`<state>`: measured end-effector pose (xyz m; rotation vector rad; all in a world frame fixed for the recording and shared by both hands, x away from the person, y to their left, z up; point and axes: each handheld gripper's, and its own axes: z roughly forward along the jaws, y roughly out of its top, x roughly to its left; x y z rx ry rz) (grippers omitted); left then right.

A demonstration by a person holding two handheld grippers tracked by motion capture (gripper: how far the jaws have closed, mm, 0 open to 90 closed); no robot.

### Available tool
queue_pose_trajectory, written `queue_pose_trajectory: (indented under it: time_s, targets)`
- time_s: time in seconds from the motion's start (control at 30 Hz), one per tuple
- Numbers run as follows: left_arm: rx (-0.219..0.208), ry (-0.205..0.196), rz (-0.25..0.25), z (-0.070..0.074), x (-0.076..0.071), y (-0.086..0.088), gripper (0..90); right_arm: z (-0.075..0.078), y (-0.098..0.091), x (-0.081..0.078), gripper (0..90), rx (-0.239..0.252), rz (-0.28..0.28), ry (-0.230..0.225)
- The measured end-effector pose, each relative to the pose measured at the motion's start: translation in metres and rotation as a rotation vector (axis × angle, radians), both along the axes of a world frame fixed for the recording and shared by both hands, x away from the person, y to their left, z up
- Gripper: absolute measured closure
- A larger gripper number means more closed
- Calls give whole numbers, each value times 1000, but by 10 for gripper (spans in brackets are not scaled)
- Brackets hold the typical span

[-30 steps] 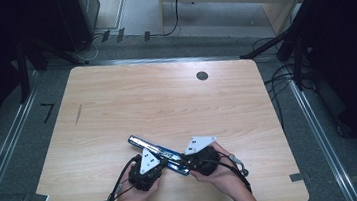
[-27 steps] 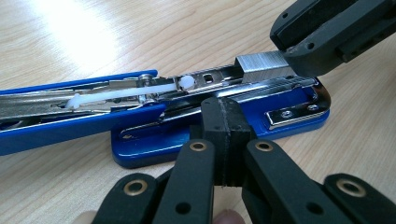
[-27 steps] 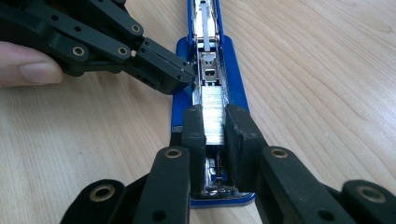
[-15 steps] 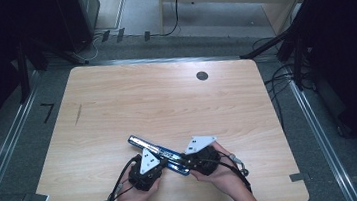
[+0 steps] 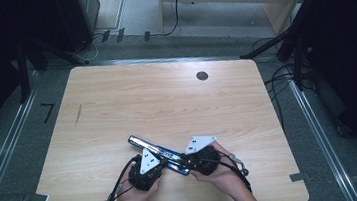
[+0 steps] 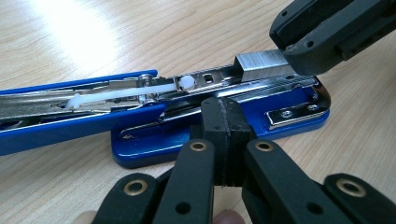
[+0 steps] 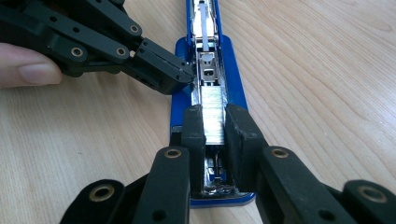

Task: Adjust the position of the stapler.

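Nothing has visibly shifted since a second ago: both hands, both grippers and the stapler sit where they did near the front edge of the table [image 5: 117,112].

Nearest the person in the high view, the left hand [image 5: 135,198] and the right hand [image 5: 223,175] come in from the bottom edge, each wrapped around a gripper. The left gripper [image 6: 223,122] has its jaws pressed together, their tips resting against the side of the blue stapler [image 6: 154,123], about at the middle of its open metal channel. A thumb tip [image 7: 28,65] shows behind it in the right gripper view.

The right gripper [image 7: 215,122] pinches a silver strip of staples [image 7: 212,116] between its jaws, holding it right over the channel at the stapler's near end; whether the strip is already seated in the channel I cannot tell.

The stapler lies flat on the wood between the two grippers, its blue lid swung open and stretching away towards the left. Farther back, a small dark round hole [image 5: 202,76] sits near the table's far edge.
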<state>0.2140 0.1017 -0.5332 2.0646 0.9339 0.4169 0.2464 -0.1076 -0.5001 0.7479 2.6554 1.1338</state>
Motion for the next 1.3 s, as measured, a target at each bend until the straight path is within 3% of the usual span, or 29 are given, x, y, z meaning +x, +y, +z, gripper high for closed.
queue_pose_trajectory:
  time_s: [0.93, 1.3]
  targets:
    - [0, 0, 0, 0, 0, 0, 900, 1, -1, 1, 793, 2, -10, 13]
    - [1, 0, -1, 0, 0, 0, 900, 2, 0, 1, 794, -16, 10, -4]
